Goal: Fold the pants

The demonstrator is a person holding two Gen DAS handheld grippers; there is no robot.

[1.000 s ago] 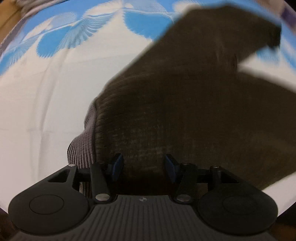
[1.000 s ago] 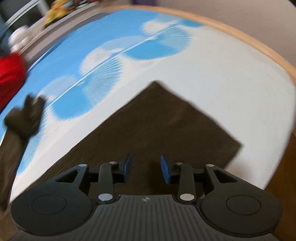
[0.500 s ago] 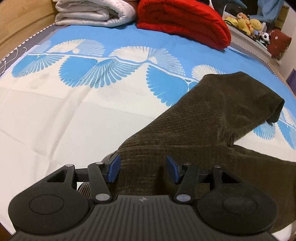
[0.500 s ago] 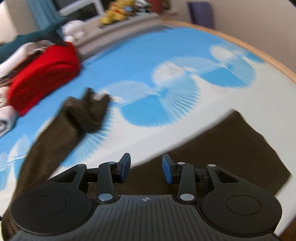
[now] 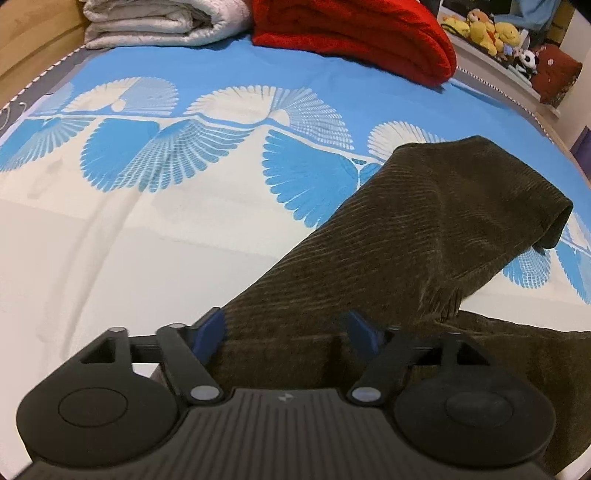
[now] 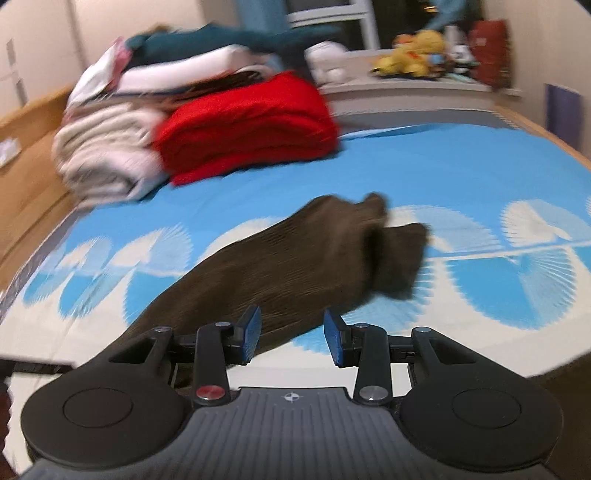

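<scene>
Two grippers, both with jaws apart and nothing clamped. Left gripper (image 5: 286, 328): spread wide over the near end of the pants (image 5: 417, 243), the cloth lying between and under its blue pads; contact with the fabric cannot be confirmed. Right gripper (image 6: 291, 332): also apart, hovering above the same pants (image 6: 295, 258), its left pad over the dark cloth, its right pad over bare sheet. Pants: brown corduroy, spread on the bed (image 5: 147, 229), one leg running away toward a turned-over cuff, the other leg splitting off to the right in the left wrist view. Beyond: red blanket (image 5: 354, 33), folded white bedding (image 5: 155, 22), stuffed toys (image 5: 480, 27) on a ledge. Step in hand, as judged: taking hold for a fold. Best done by pinching both layers squarely at matching edges, lifting evenly, and laying one leg flat over the other without bunching.
</scene>
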